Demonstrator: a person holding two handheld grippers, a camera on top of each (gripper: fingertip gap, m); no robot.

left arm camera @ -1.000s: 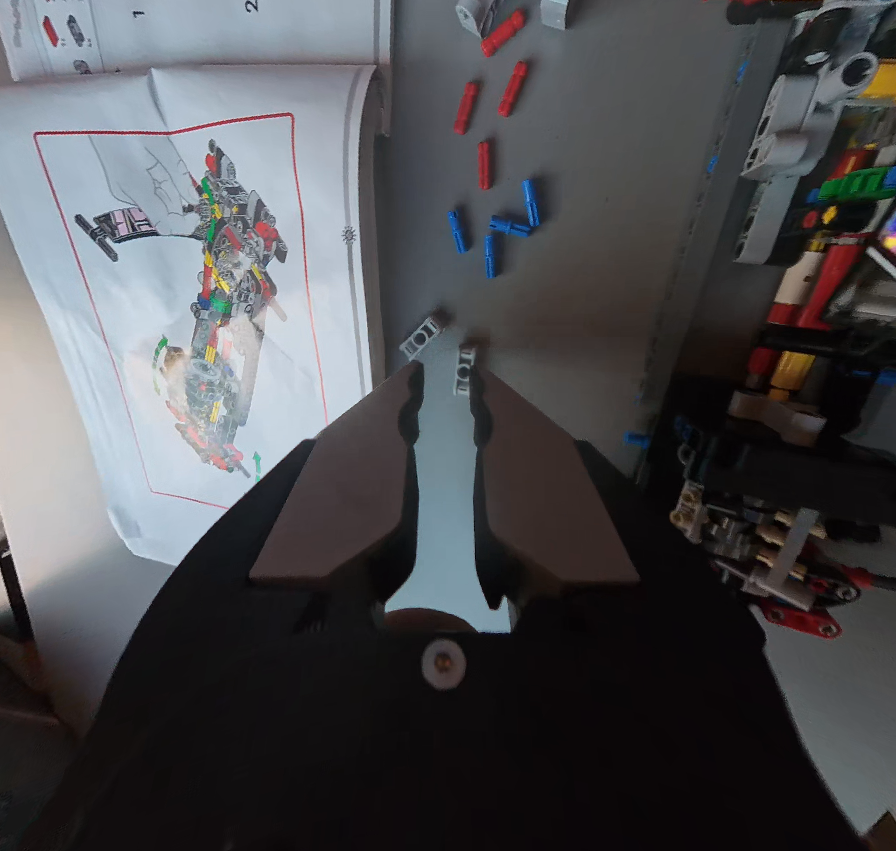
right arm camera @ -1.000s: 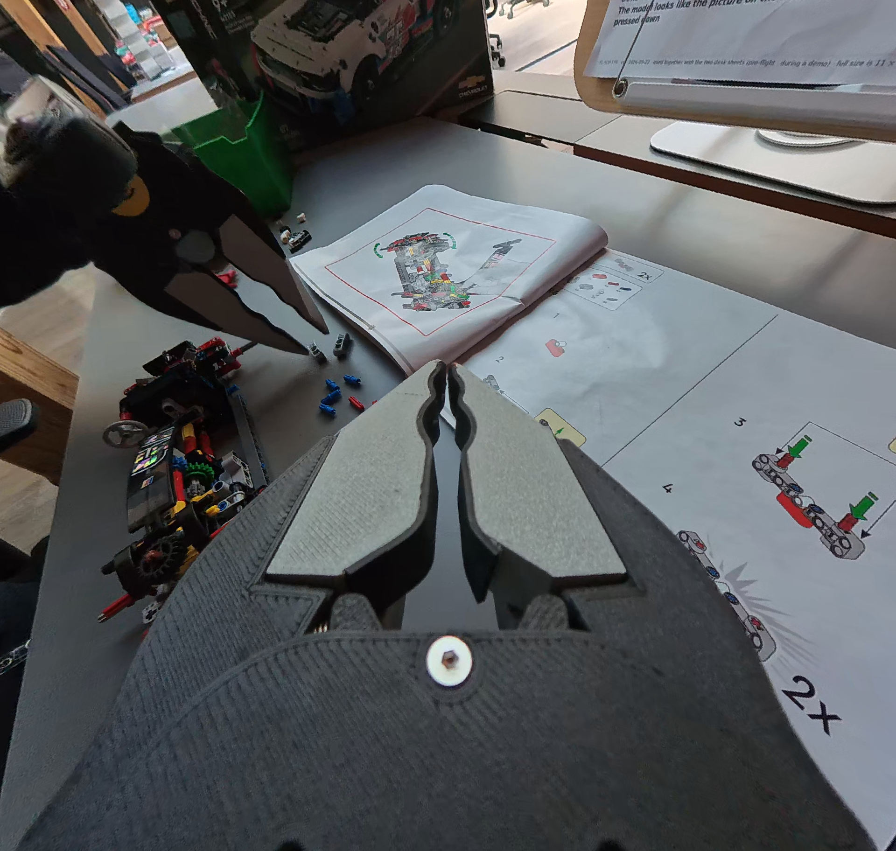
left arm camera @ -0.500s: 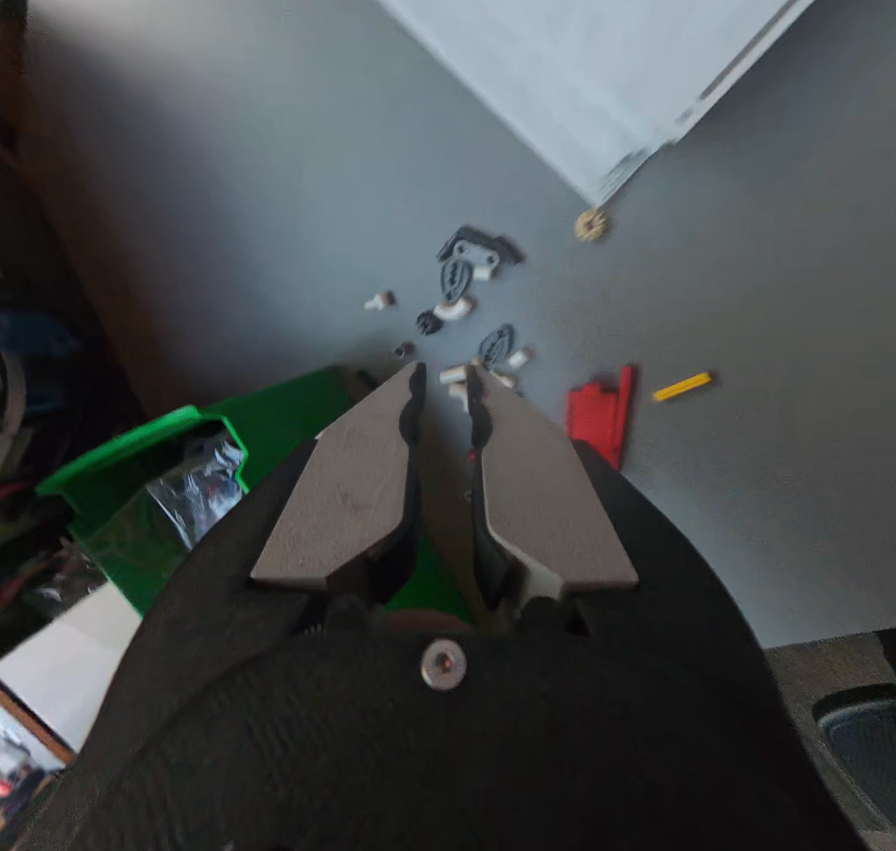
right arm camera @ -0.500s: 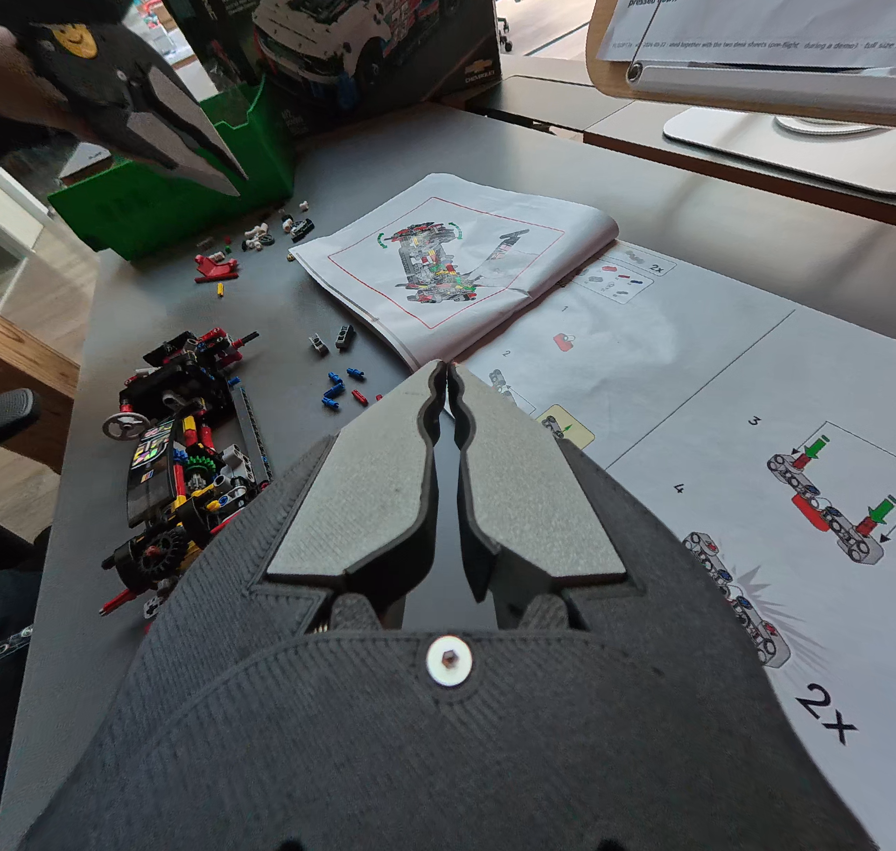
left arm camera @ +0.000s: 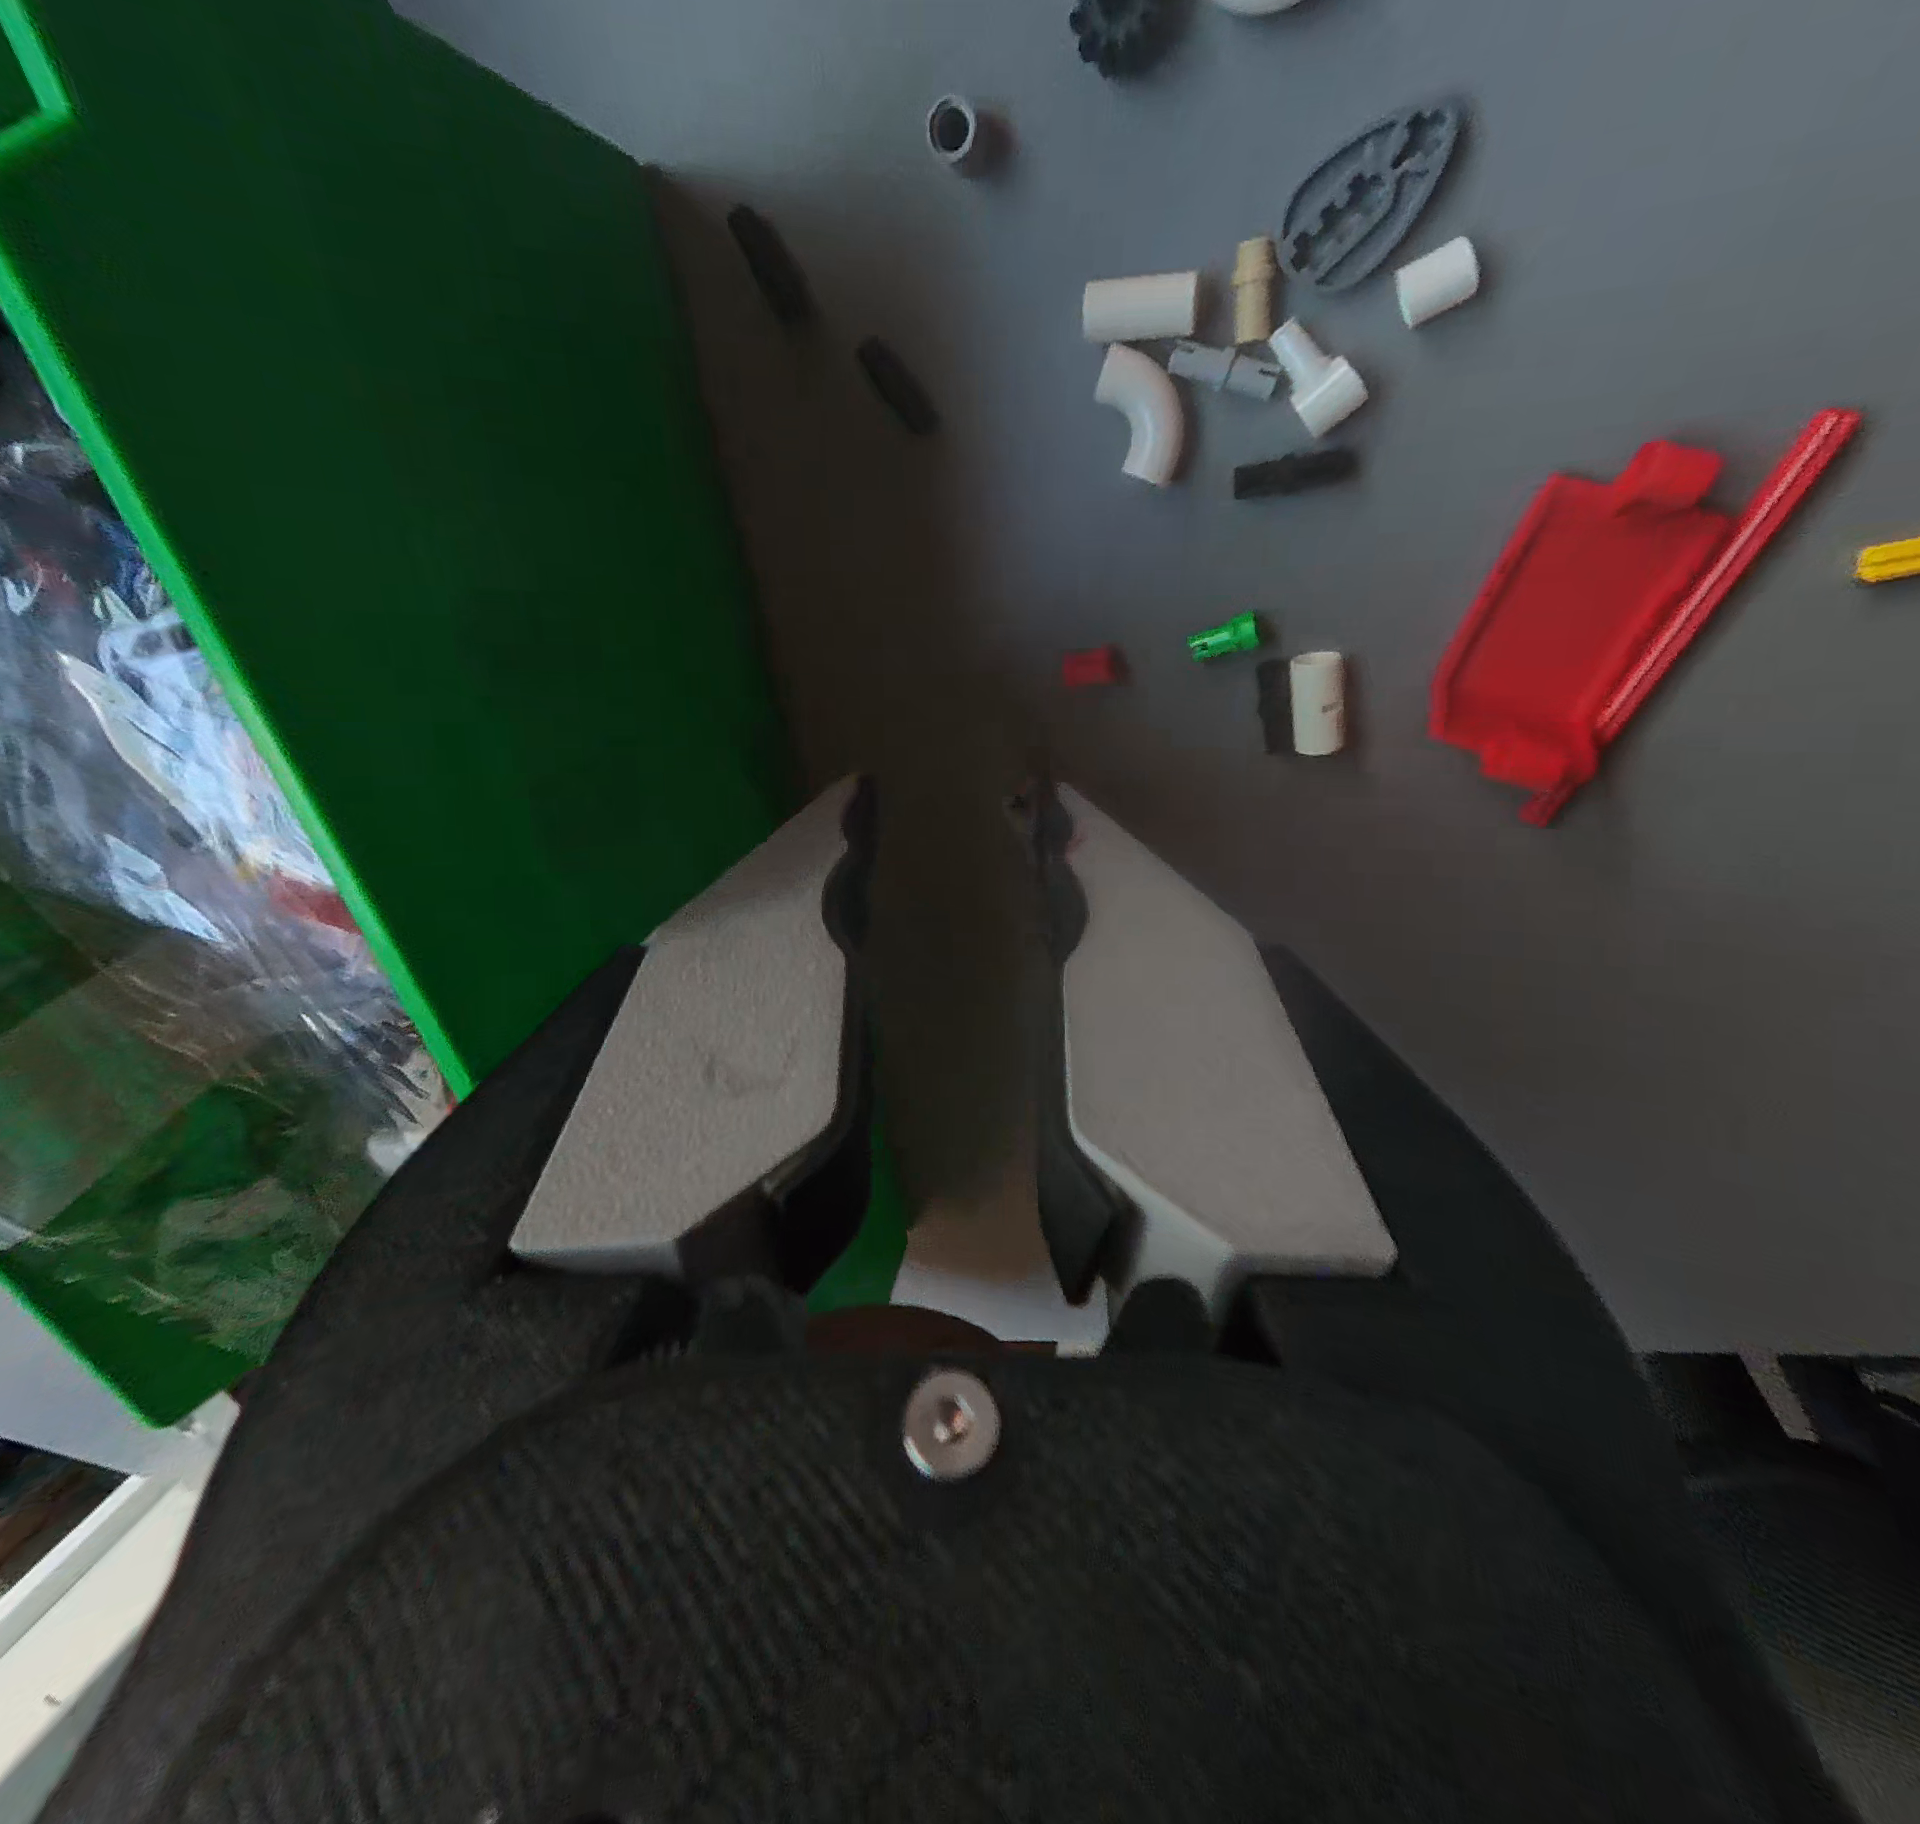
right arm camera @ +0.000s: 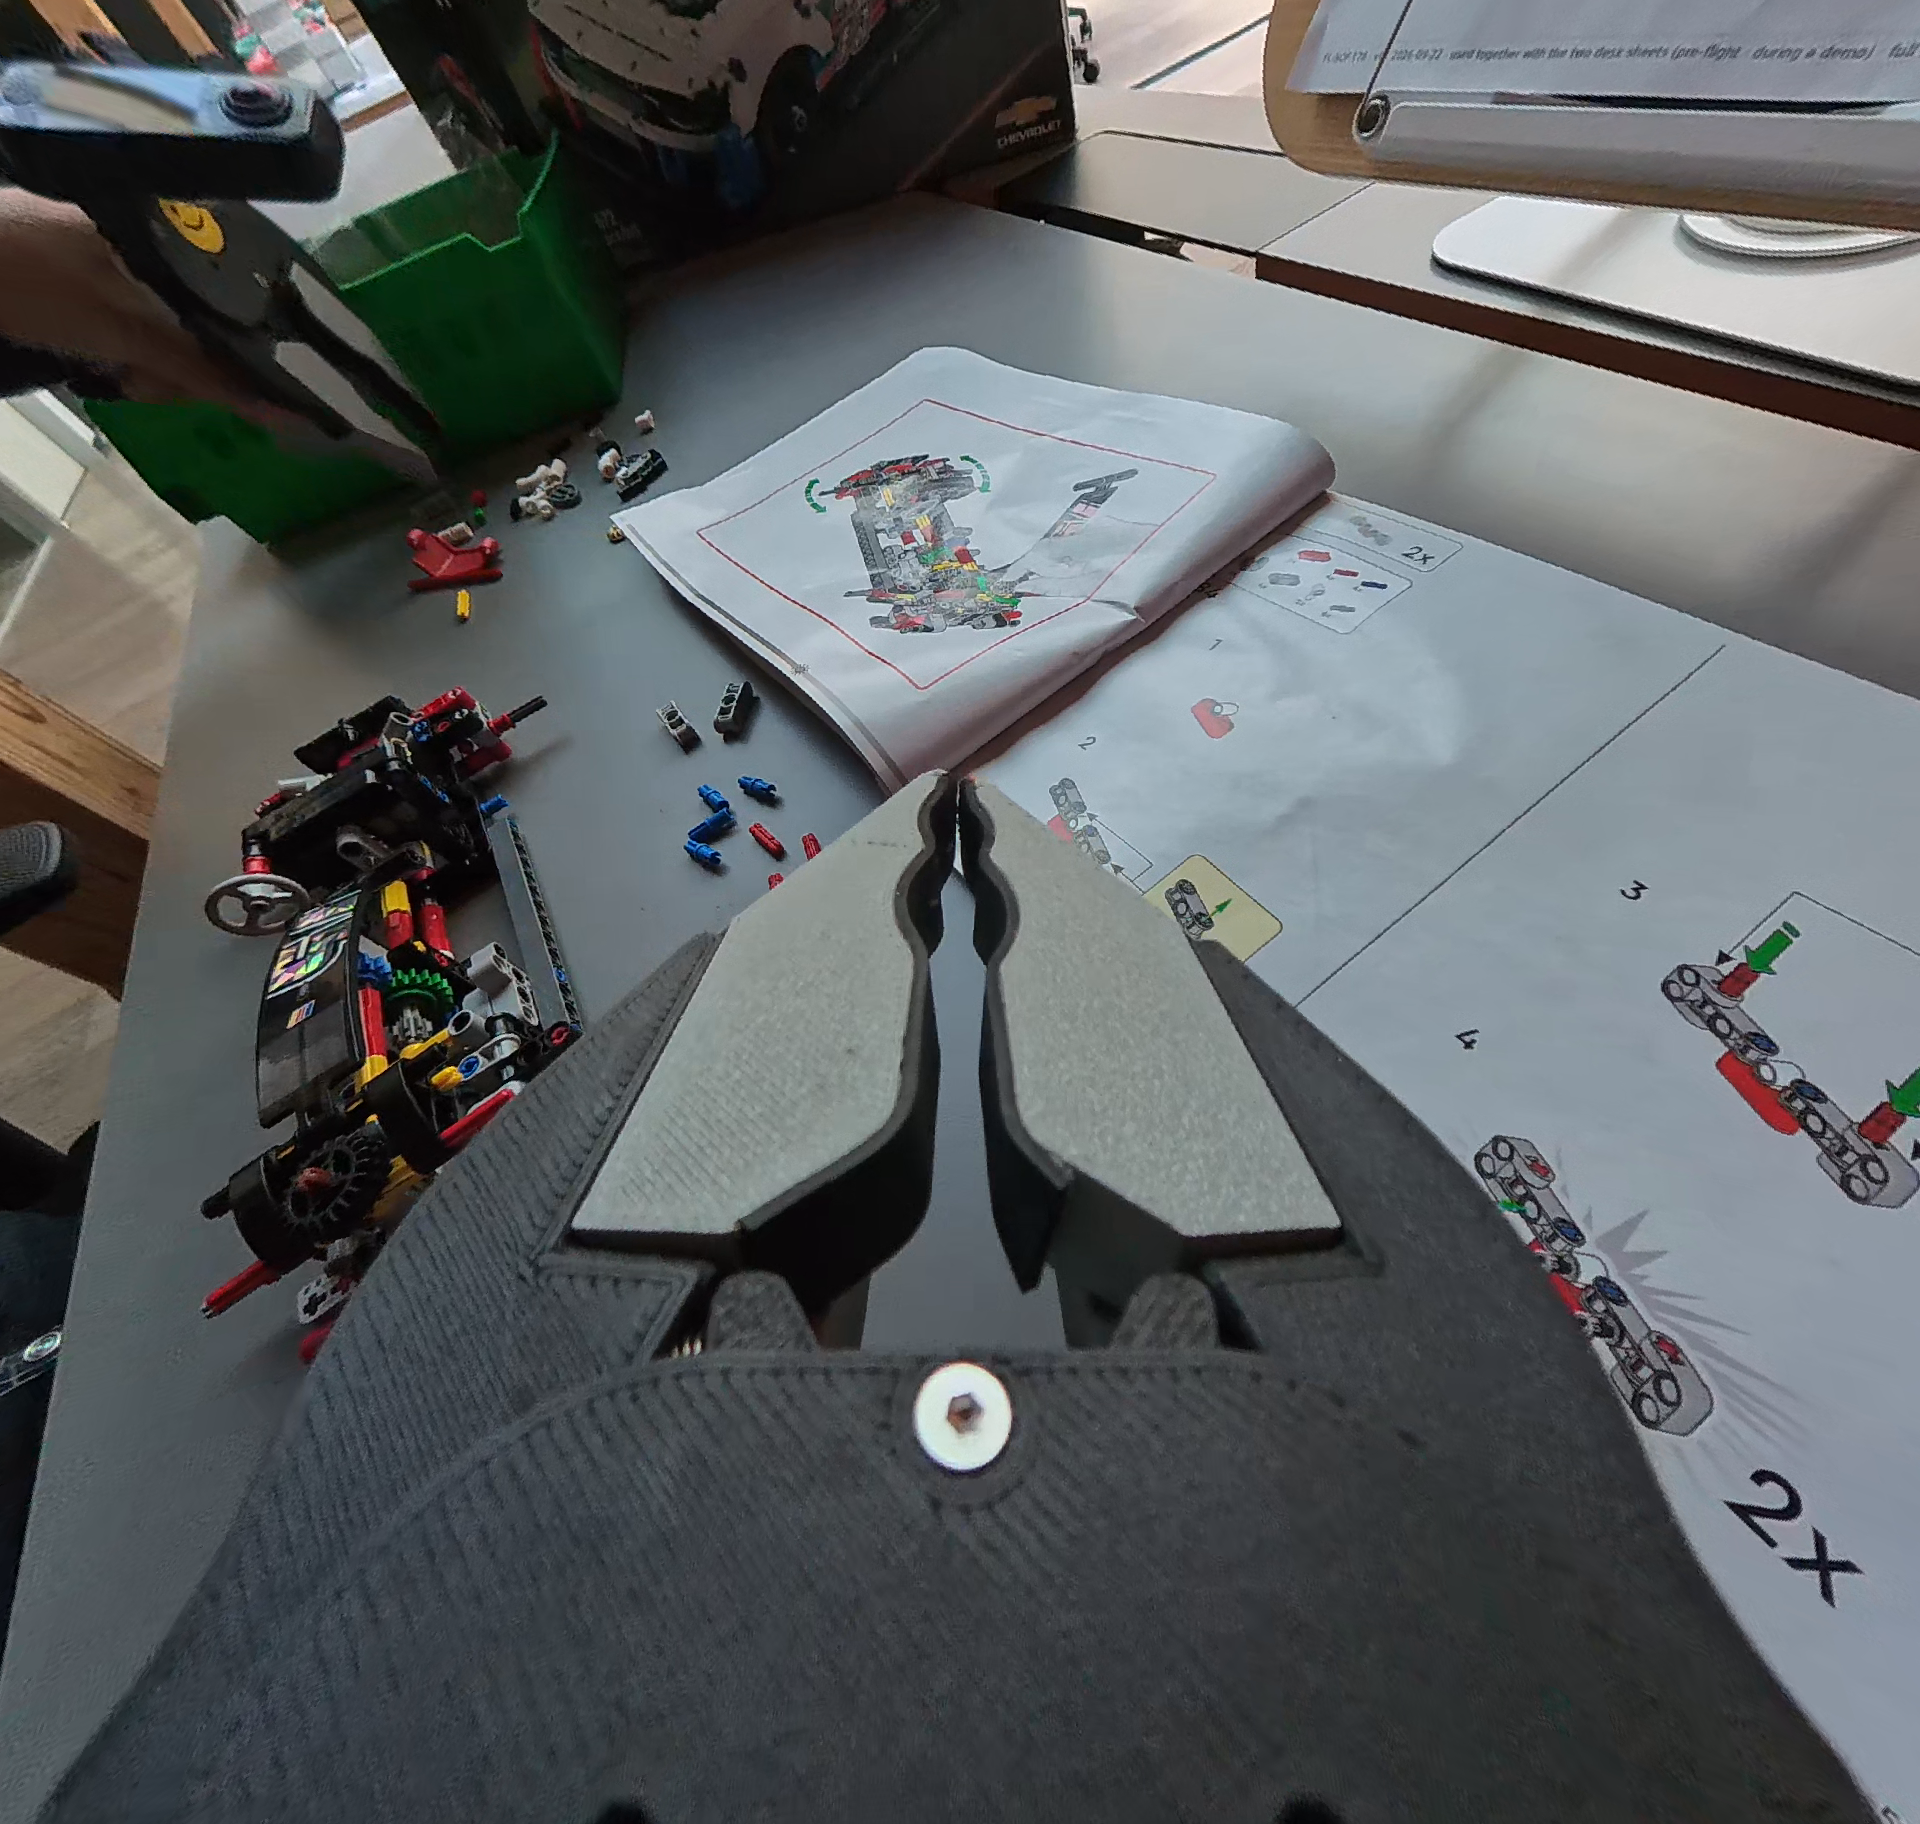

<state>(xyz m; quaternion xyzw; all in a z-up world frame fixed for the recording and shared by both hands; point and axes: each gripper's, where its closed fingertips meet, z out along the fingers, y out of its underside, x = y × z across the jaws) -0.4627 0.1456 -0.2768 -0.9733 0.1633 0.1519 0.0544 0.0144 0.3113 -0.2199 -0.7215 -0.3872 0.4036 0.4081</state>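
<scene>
Left tongs (left arm camera: 956,798) apart, nothing between them, low over the table (left arm camera: 1558,1099) beside the green bin (left arm camera: 468,527) at the far left corner. Nearest: red pin (left arm camera: 1091,666), green pin (left arm camera: 1226,631), white tube (left arm camera: 1317,702), red panel (left arm camera: 1558,621) further along. Right tongs (right arm camera: 956,798) together, empty, above the booklet (right arm camera: 1455,735) edge; blue pins (right arm camera: 717,824) and the car chassis (right arm camera: 364,953) toward the left edge.

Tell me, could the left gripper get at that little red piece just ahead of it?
Probably yes. The left gripper has its jaws apart with nothing between them, and only bare grey table separates it from the small red piece.
</scene>
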